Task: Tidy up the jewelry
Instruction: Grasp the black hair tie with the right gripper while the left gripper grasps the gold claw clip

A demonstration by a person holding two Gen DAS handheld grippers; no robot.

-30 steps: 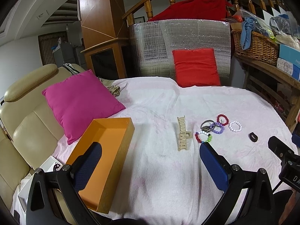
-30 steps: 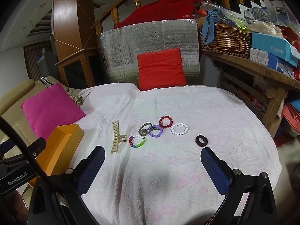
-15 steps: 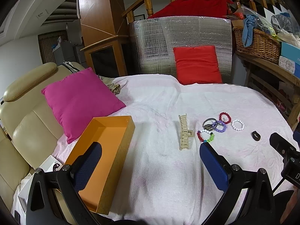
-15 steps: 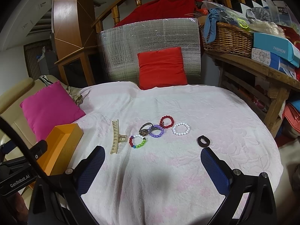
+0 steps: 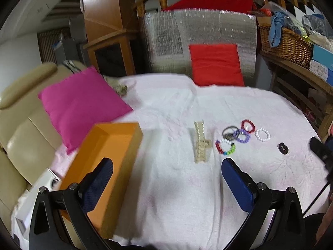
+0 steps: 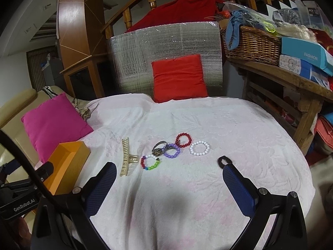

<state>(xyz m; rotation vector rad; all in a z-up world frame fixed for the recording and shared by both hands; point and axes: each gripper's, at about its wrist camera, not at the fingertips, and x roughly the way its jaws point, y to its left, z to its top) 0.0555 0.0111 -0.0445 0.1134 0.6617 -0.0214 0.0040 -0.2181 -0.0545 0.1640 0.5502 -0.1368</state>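
Observation:
An open orange box [image 5: 108, 152] [image 6: 66, 162] lies at the left on a pale pink cloth. Right of it rests a beige hair claw [image 5: 200, 141] [image 6: 127, 158]. Beyond that is a cluster: a multicolour bead bracelet [image 5: 225, 146] [image 6: 150, 162], a silver ring piece [image 6: 159, 146], purple [image 6: 172, 150], red [image 6: 183, 139] and white [image 6: 199, 149] bead bracelets. A small black ring [image 5: 283, 148] [image 6: 224, 161] lies further right. My left gripper [image 5: 166, 175] is open near the box, holding nothing. My right gripper [image 6: 168, 177] is open in front of the bracelets, also holding nothing.
A pink cushion [image 5: 81, 104] leans on a beige sofa [image 5: 22, 137] at the left. A red cushion [image 6: 179, 77] stands against a silver foil panel at the back. A wooden shelf with a wicker basket [image 6: 251, 43] and boxes runs along the right.
Both grippers have moved forward a little toward the jewelry, and the left view has shifted slightly. Nothing on the cloth has moved. Both grippers stay open.

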